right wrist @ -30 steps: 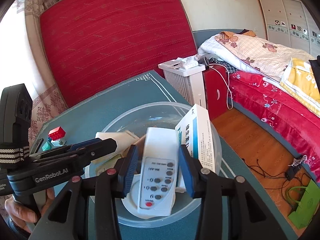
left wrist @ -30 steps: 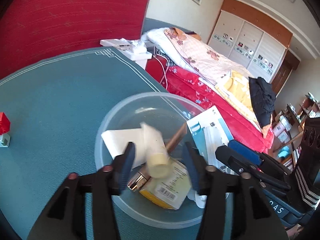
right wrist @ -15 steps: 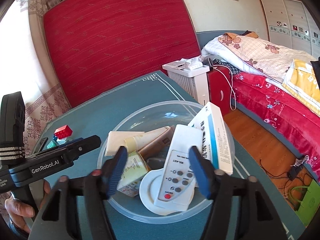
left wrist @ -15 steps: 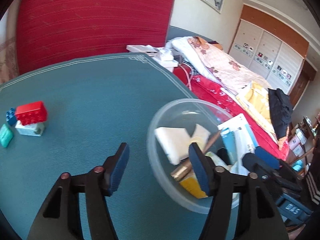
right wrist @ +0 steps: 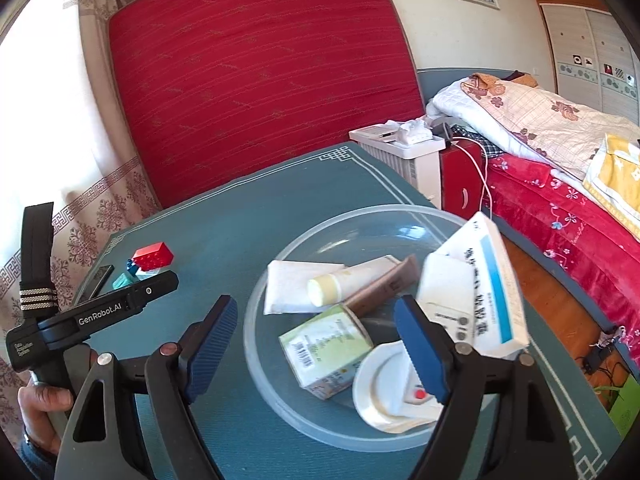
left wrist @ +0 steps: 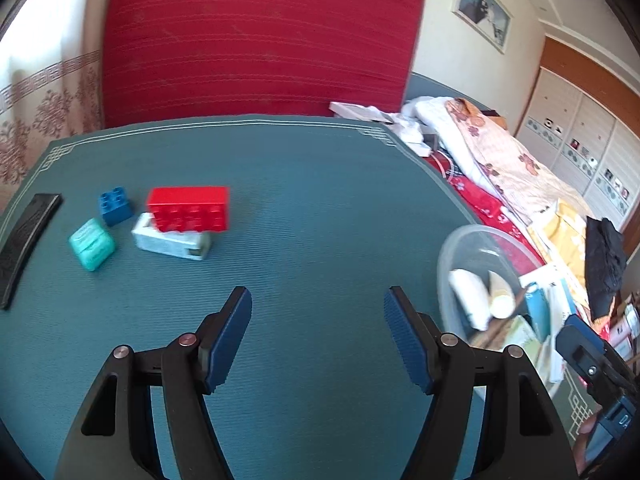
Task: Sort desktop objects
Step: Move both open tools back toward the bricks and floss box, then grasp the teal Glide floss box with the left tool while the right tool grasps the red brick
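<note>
My left gripper (left wrist: 318,332) is open and empty over the teal table mat (left wrist: 300,184), well left of the clear plastic bowl (left wrist: 448,248). Ahead on the left lie a red brick (left wrist: 188,208) on a pale block (left wrist: 172,242), a blue brick (left wrist: 115,204), a teal box (left wrist: 92,244) and a black remote (left wrist: 24,244). My right gripper (right wrist: 316,342) is open and empty just above the bowl (right wrist: 280,400). The bowl holds a white remote (right wrist: 444,300), a blue-and-white box (right wrist: 496,284), a tube (right wrist: 352,280), a green carton (right wrist: 324,348) and a white lid (right wrist: 380,388).
A white heater (right wrist: 400,152) stands behind the table's far right corner. A bed with red bedding (right wrist: 560,184) lies to the right. A large red panel (right wrist: 256,80) leans on the wall behind the table. The left gripper body (right wrist: 92,316) shows left of the bowl.
My left gripper let a tube drop in the bowl and swung left toward the bricks. My right gripper opened, released the white remote into the bowl and drew back.
</note>
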Motion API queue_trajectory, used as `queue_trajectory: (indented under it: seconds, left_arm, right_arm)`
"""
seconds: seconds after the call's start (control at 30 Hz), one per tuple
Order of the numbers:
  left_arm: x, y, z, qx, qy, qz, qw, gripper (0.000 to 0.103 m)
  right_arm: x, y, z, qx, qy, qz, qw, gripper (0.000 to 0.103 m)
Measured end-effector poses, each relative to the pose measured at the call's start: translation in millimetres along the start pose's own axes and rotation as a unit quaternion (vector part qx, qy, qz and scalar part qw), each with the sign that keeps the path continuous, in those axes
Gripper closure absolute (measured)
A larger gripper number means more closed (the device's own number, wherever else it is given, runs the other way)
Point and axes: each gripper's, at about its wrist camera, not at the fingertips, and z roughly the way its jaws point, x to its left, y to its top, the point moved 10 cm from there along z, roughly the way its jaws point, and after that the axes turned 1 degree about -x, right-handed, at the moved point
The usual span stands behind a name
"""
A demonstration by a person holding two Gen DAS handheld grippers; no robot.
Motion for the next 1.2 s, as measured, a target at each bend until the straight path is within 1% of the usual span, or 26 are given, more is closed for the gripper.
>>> queue_trajectory:
  seconds: [0.13,0.27,0.37,0.47,0.57,0.67,0.77,0.97,1.1,1.2]
  left_arm:
    - [40.9,-0.1,-0.6,0.0,0.036,-0.033,0.9988,0.031]
    - [82.8,-0.8,-3.2,-0.003,0.066,-0.069,0.9954,0.031]
    - [114.4,-4.3,-2.8,0.001,0.093,-0.098,0.9909,0.031]
    - [140.5,-7.4,-0.7,0.004,0.107,-0.134,0.9852,0.031]
    - [160.1,-9.5,-0.2,0.004,0.122,-0.153,0.9807,0.031]
    - [175.9,-11.2,2.0,0.009,0.14,-0.155,0.978,0.031]
    - [187.9,-8.2,5.2,0.012,0.148,-0.162,0.9755,0.031]
    - [196.1,6.5,12.3,0.015,0.147,-0.171,0.9741,0.031]
    - [195.2,14.9,19.6,0.011,0.142,-0.177,0.9739,0.031]
    - [198.9,18.6,28.6,0.011,0.161,-0.17,0.9722,0.031]
  right_arm:
    - [24.1,-8.3,8.4,0.013,0.019,-0.019,1.0,0.019]
    - [47.2,-15.1,15.5,0.023,0.037,-0.038,0.998,0.019]
    - [60.6,-18.7,19.1,0.026,0.043,-0.051,0.997,0.019]
    - [73.2,-23.4,23.2,0.032,0.05,-0.061,0.996,0.019]
    - [82.7,-29.2,26.7,0.04,0.057,-0.067,0.995,0.019]
    - [90.8,-34.9,31.5,0.049,0.064,-0.071,0.994,0.019]
    - [101.2,-41.5,36.0,0.057,0.07,-0.083,0.992,0.019]
    - [115.8,-50.3,47.0,0.074,0.08,-0.088,0.99,0.019]
    - [123.6,-53.4,54.8,0.084,0.084,-0.09,0.989,0.019]
    - [129.1,-54.1,60.5,0.09,0.084,-0.094,0.988,0.019]
